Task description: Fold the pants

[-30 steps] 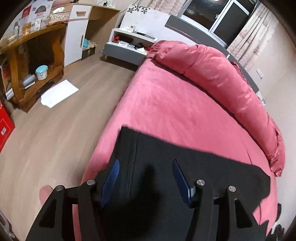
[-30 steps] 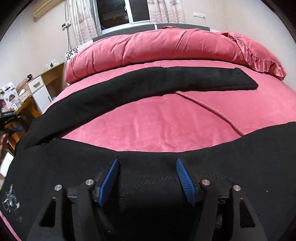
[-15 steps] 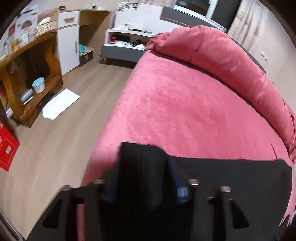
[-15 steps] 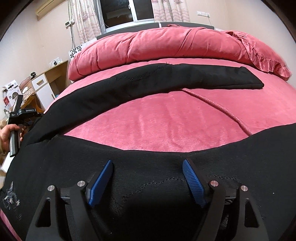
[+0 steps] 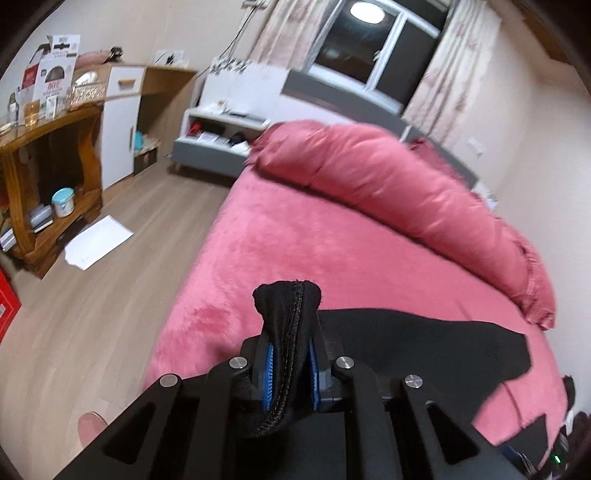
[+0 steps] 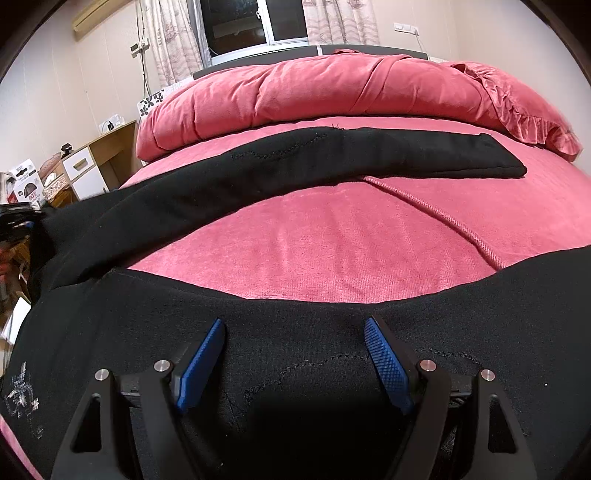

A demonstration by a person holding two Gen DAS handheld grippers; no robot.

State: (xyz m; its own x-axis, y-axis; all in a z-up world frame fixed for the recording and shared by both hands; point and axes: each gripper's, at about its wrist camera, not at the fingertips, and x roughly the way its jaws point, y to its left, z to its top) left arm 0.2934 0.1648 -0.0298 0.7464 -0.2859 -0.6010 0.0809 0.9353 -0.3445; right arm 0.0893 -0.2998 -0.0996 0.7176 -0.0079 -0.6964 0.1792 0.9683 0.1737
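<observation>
Left gripper: the left gripper [image 5: 290,363] has its jaws closing on a bunched fold of the black pants [image 5: 286,325]; the blue pads [image 5: 269,373] press the cloth from both sides, and a stitched seam runs up through the pinch to a rounded tuft above the fingers
Right gripper: the right gripper [image 6: 295,360] hangs released, blue pads [image 6: 201,363] spread wide over the pants [image 6: 295,325], nothing pinched between them
Pants, near part: plain black knit, lying flat under the right gripper, with a faint dotted stitch line curving across it and a small pale embroidered motif [image 6: 20,393] at the lower left edge
Pants, far part: one long leg [image 6: 369,157] stretches across the bed toward the right, its end squared off; at the left it lifts off the bed, probably toward the other tool, though that edge is blurred
Bed: pink plush bedspread [image 6: 332,240] shows bare between the two black bands, a raised cord-like ridge [image 6: 436,212] crossing it
Far end: a rolled pink duvet [image 6: 314,92] lies against the headboard, below a dark window [image 6: 251,22]
</observation>
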